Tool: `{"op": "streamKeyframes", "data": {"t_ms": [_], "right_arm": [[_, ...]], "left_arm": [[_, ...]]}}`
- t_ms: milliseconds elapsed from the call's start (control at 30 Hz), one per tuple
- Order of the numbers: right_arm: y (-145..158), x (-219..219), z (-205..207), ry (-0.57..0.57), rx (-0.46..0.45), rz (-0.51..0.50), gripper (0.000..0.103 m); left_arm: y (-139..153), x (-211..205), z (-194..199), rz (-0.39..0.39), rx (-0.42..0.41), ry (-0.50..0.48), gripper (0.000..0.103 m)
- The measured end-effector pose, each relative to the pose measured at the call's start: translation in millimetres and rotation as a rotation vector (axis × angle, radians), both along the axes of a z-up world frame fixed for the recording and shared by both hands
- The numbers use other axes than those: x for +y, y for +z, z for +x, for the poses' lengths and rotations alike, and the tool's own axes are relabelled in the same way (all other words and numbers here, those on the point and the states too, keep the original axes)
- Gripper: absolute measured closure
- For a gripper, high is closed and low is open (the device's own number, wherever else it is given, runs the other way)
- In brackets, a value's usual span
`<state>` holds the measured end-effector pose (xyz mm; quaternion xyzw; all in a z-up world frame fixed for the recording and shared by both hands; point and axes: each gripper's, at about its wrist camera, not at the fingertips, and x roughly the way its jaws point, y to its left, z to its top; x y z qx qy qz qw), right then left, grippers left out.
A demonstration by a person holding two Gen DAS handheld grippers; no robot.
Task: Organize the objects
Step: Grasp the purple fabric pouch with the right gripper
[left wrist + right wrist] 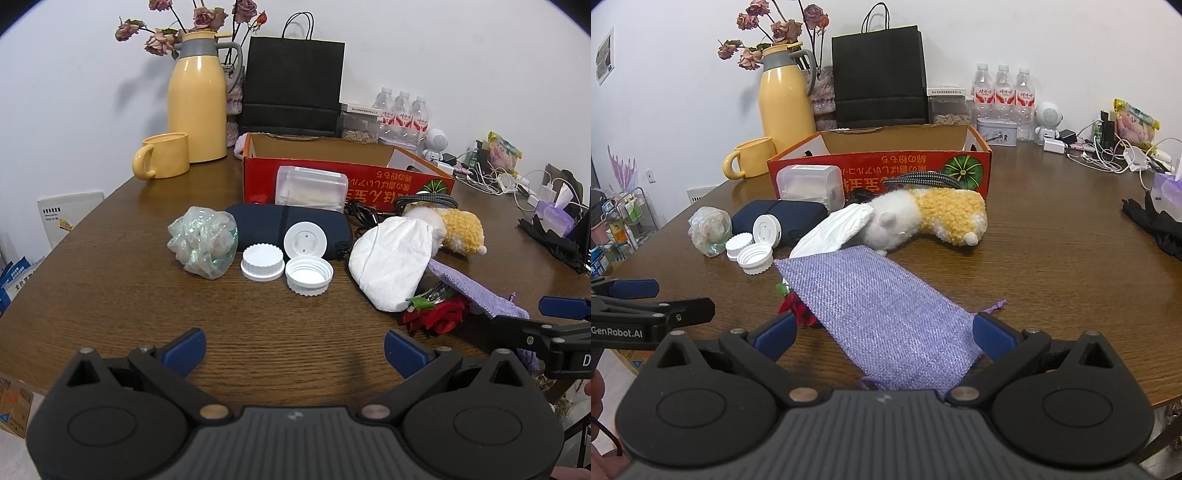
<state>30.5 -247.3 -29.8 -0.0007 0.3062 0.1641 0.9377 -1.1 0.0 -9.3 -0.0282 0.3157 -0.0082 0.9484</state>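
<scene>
Left wrist view showed the left claw [294, 349] spread wide and empty over bare tabletop [110, 277]. Ahead, the white caps [286, 264], navy case [266, 223], wrapped bundle [203, 245] and plush toy [458, 229] all lay loose before the red box [332, 177], which looked nearly empty. The right claw [884, 334] was also wide open, straddling the purple pouch [879, 310] without gripping it. Sorting had seemingly barely started.

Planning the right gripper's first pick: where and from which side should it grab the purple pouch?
Grip the near end of the purple pouch, by the drawstring mouth. It lies flat between the open right gripper fingers, free of clutter. Come in low from the near table edge and pinch the fabric. Its far corner sits by the white cloth and over a red flower, so probably avoid that end.
</scene>
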Motion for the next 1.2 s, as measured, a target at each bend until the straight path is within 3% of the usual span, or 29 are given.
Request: {"op": "streamKeyframes", "data": {"t_ms": [433,767,1200], "right_arm": [[-4.3,-5.0,3.2,-0.01,0.012,0.002,0.0],[-13.9,-16.9,20.7,0.051,0.019,-0.046,0.0],[-26.3,-30.2,62.7,0.155,0.052,0.02,0.001]], "left_arm": [[-2.9,3.3,2.8,-0.015,0.004,0.022,0.0],[-8.0,13.4,14.3,-0.098,0.041,0.008,0.001],[-7.8,13.8,28.6,-0.064,0.041,0.047,0.001]]}}
